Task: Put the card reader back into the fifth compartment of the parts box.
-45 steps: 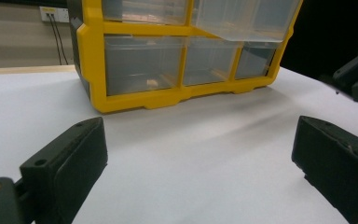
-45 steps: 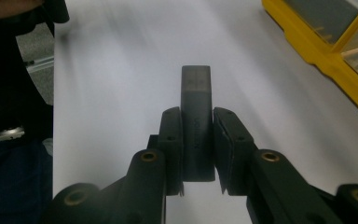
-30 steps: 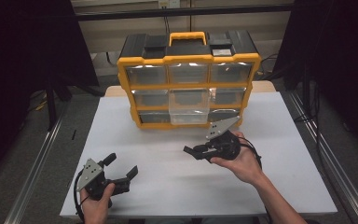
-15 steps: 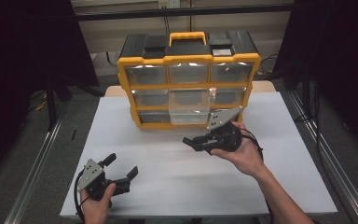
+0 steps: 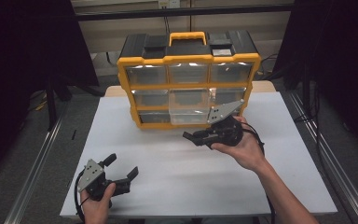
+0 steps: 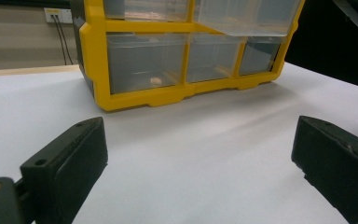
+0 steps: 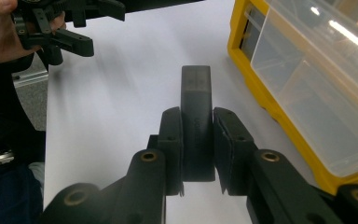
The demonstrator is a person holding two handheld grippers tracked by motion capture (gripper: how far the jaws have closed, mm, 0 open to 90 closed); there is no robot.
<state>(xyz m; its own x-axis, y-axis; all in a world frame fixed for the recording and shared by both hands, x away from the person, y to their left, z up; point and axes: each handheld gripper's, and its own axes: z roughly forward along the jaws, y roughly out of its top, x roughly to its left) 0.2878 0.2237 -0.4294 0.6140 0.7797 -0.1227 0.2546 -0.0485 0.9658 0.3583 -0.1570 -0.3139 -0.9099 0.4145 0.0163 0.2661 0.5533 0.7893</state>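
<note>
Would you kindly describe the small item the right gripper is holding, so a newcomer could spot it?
Start at the yellow organizer on the white table. In front of its lower right corner, the right gripper clamps a dark grey block, the one opaque piece beside clear drawers.

Lab (black curtains [image 5: 23, 70], rail frame [image 5: 32, 172]).

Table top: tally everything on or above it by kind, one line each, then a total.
Yellow drawer organiser: 1
Grippers: 2, the left gripper open near the table's front edge, the right gripper shut on the block
Dark grey block: 1
Small pale item in the organiser's bottom drawer: 1
Total: 5
</note>
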